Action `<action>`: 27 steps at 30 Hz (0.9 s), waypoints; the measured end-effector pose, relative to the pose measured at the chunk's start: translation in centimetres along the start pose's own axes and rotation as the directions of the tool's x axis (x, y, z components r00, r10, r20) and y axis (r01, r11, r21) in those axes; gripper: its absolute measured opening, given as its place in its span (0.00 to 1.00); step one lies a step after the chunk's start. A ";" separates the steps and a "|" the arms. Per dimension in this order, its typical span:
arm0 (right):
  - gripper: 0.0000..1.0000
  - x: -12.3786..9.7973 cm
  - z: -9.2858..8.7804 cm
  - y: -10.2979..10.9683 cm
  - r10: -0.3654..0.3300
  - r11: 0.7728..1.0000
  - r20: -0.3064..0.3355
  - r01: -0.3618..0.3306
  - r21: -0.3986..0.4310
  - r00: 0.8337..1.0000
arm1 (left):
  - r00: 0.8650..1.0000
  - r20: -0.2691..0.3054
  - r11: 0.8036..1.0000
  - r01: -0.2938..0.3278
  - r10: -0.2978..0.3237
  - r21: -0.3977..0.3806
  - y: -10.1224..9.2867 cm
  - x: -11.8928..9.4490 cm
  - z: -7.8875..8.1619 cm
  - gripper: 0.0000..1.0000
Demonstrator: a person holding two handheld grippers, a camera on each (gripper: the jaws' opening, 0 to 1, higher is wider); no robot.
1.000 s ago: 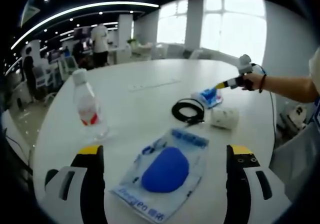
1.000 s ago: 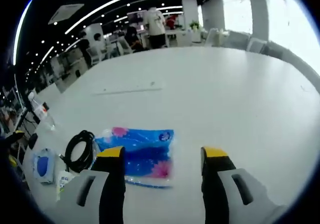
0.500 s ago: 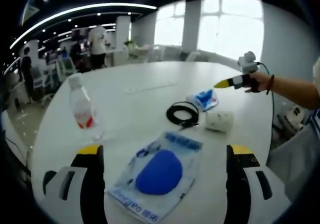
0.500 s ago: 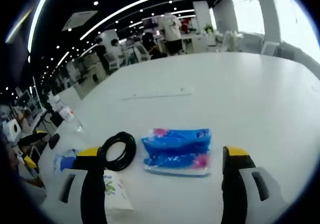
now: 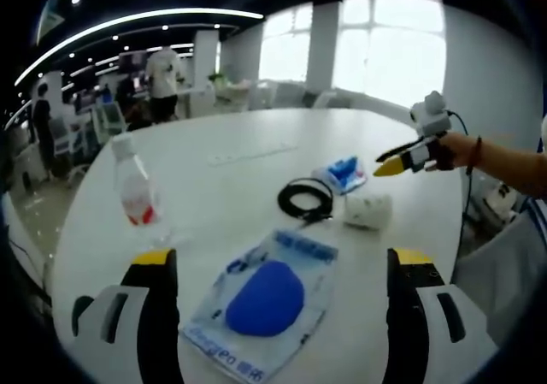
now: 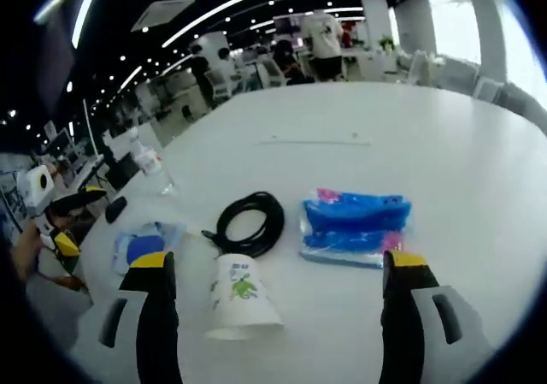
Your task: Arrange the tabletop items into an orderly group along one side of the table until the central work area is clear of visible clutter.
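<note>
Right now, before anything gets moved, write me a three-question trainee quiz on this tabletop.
1. True or false: the white paper cup lies on its side on the white round table.
2. Which item lies between the left gripper's open jaws? A) the coiled black cable B) the clear plastic pouch with a blue oval pad C) the clear plastic water bottle with a red label
3. Fill in: in the right gripper view, the blue plastic tissue pack lies just to the ___ of the coiled black cable.

Key: 1 true; 2 B; 3 right.
</note>
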State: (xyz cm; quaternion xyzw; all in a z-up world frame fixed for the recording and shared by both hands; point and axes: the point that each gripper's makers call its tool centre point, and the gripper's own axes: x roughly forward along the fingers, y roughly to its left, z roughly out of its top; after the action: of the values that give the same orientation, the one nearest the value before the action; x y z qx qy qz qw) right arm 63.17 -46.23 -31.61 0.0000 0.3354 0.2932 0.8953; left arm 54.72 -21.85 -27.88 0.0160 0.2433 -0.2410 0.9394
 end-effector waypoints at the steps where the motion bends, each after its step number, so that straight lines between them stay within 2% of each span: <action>1: 0.99 0.1 -0.2 0.3 0.008 1.000 -0.006 -0.008 -0.003 1.000 | 1.000 0.001 1.000 0.001 -0.001 0.000 0.0 0.0 0.0 0.99; 8: 0.99 0.7 -2.5 1.6 0.036 0.998 -0.072 -0.039 -0.045 0.997 | 1.000 0.005 1.000 0.012 -0.012 0.005 -0.4 0.0 0.1 0.99; 17: 0.99 1.4 -3.9 2.5 0.053 0.997 -0.100 -0.058 -0.053 0.994 | 0.999 0.025 1.000 0.023 -0.023 0.004 -0.8 -0.1 0.5 0.99; 27: 0.86 2.0 -5.4 2.9 0.042 0.996 -0.133 -0.052 -0.071 0.990 | 0.999 0.026 1.000 0.024 -0.024 0.006 -0.7 -0.2 0.6 0.99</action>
State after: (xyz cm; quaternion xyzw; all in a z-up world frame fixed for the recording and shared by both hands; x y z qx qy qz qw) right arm 59.60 -43.79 -36.44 -0.0445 0.3823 0.3257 0.8636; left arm 54.51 -22.51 -27.22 0.0124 0.2305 -0.2532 0.9395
